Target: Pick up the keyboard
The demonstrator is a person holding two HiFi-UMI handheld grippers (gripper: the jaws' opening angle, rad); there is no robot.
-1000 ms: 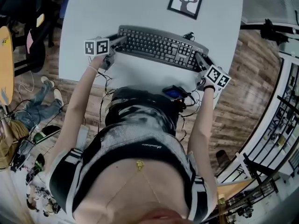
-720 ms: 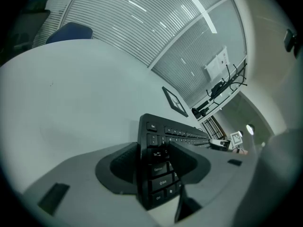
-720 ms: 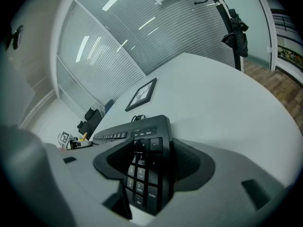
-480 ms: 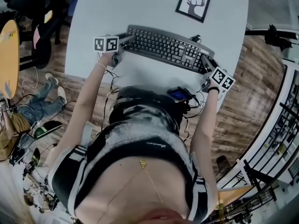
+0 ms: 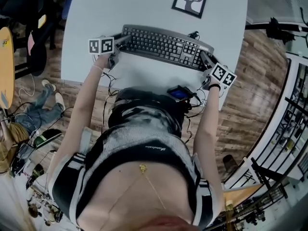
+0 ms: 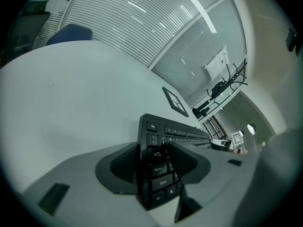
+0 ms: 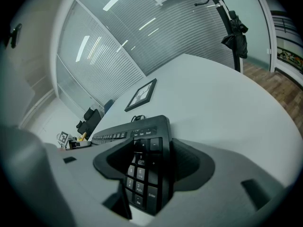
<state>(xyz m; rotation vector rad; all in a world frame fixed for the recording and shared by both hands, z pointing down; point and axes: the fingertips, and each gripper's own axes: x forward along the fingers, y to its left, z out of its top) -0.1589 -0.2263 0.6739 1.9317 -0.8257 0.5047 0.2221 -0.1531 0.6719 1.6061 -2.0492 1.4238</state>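
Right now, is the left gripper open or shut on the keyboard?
Shut on it: the left gripper has its jaws pressed against both faces of the keyboard at its end, with no gap visible.

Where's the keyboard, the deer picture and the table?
keyboard (image 5: 162,47): head view, on its middle keys.
picture (image 5: 190,0): head view, on the deer.
table (image 5: 120,8): head view, on a bare part of its top.

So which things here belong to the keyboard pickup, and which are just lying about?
Job in hand:
keyboard
left gripper, clamped on its left end
right gripper, clamped on its number-pad end

Lying about:
framed deer picture, farther back on the white table
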